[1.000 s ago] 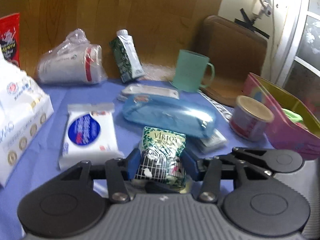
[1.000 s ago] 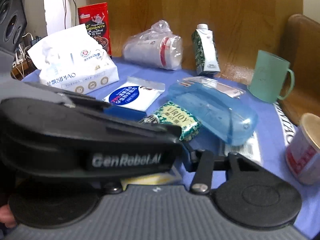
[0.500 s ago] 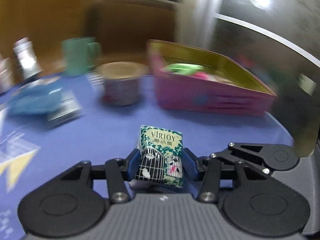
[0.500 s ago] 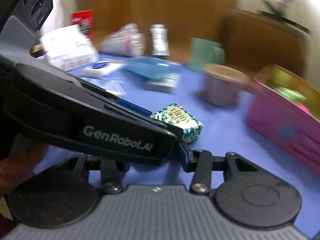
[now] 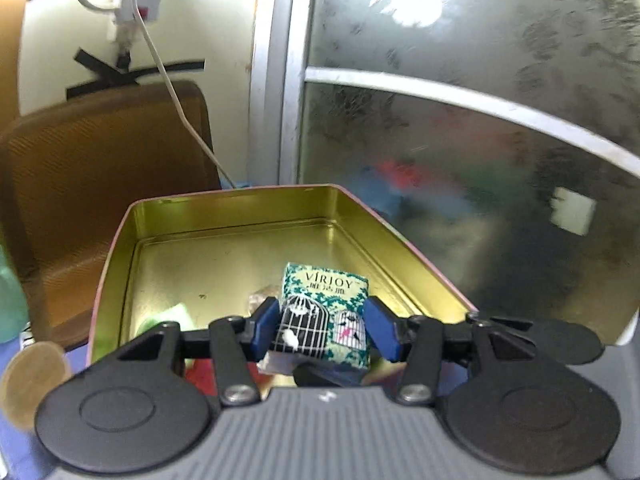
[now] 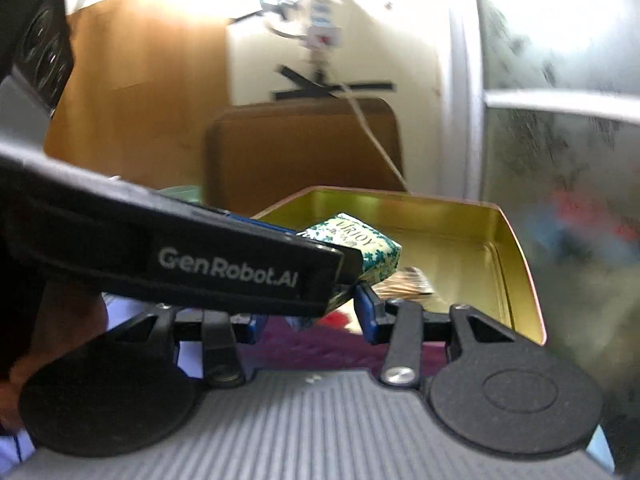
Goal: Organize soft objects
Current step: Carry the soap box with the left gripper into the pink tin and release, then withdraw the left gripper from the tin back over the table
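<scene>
Left tool (image 5: 323, 330) is gripping the VIRJOY tissue pack (image 5: 325, 312), hanging it above the near half of the open tin (image 5: 224, 206). Right tool (image 6: 310, 320) is idling with jaws apart, holding nothing. Risk: releasing this high, the pack may bounce onto the tin's near wall.

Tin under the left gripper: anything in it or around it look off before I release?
Nothing stands out. The tissue pack sits squarely in the left gripper, jaws shut on it, over the open tin. The tin looks undented; the few items inside are partly hidden.
</scene>
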